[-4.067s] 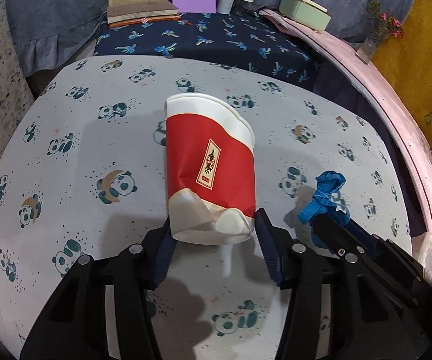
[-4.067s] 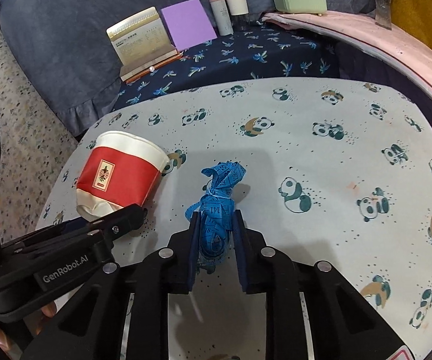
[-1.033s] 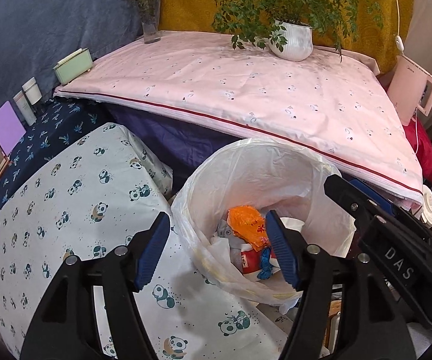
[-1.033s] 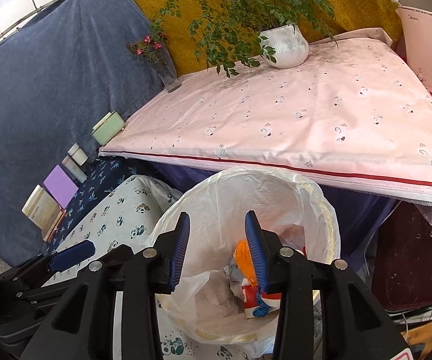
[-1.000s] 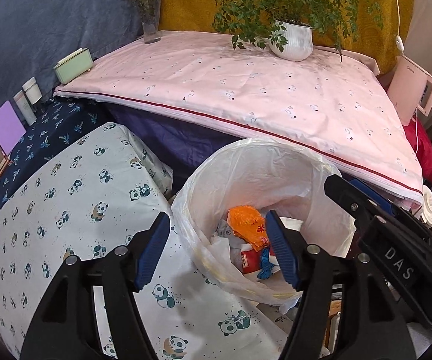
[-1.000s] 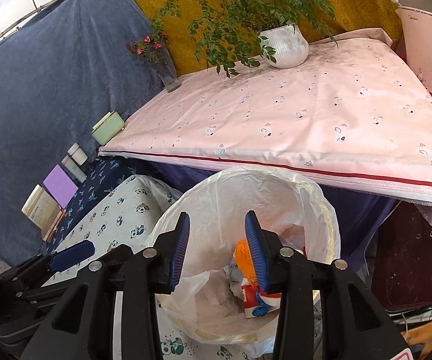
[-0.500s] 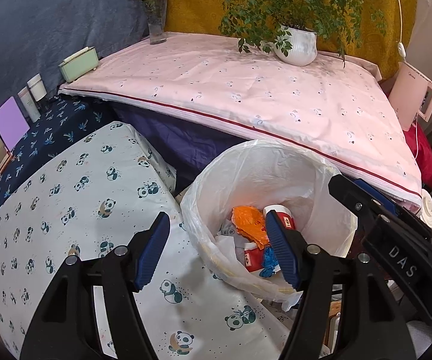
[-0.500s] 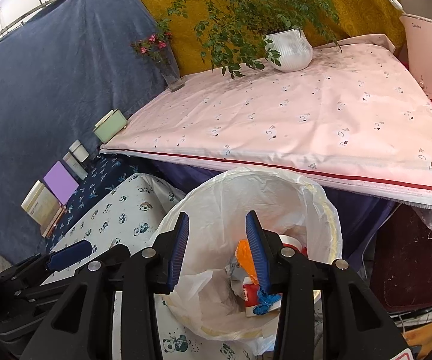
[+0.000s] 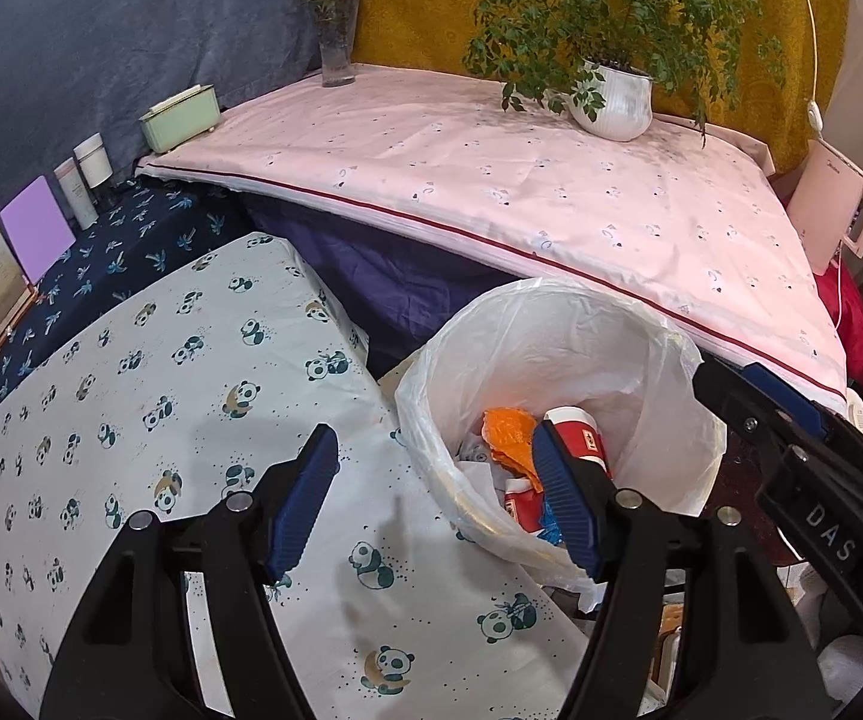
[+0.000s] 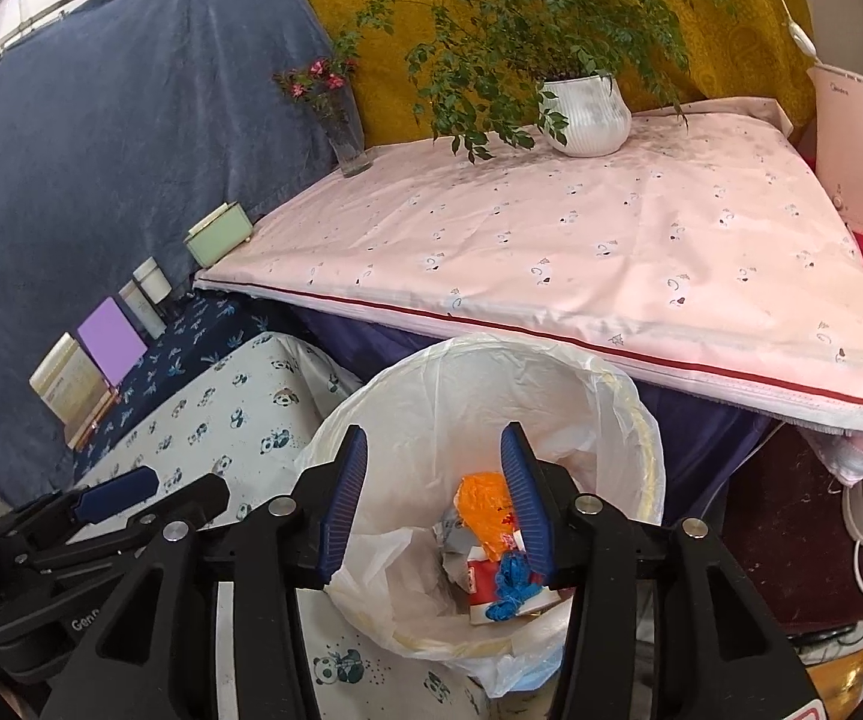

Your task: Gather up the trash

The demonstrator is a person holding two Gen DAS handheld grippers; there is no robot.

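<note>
Over the edge of the panda-print cloth, to the left of the trash bin, the left gripper hangs with its blue pads spread wide and nothing between them, one pad above the cloth, the other above the bin's mouth. The bin, lined with a white plastic bag, stands tight against the corner of that cloth and just below the hem of the pink sheet. Down inside the bin lies the red paper cup, beside an orange wrapper, and the crumpled blue tape rests on top of the red-and-white trash near the bin's bottom. Right of the left gripper, directly above the bin's opening, the right gripper is letting its jaws part, with only open air between the pads and the trash lying loose far beneath them. Behind the bin, on the pink sheet, a white pot with a leafy plant stands well apart from it.
</note>
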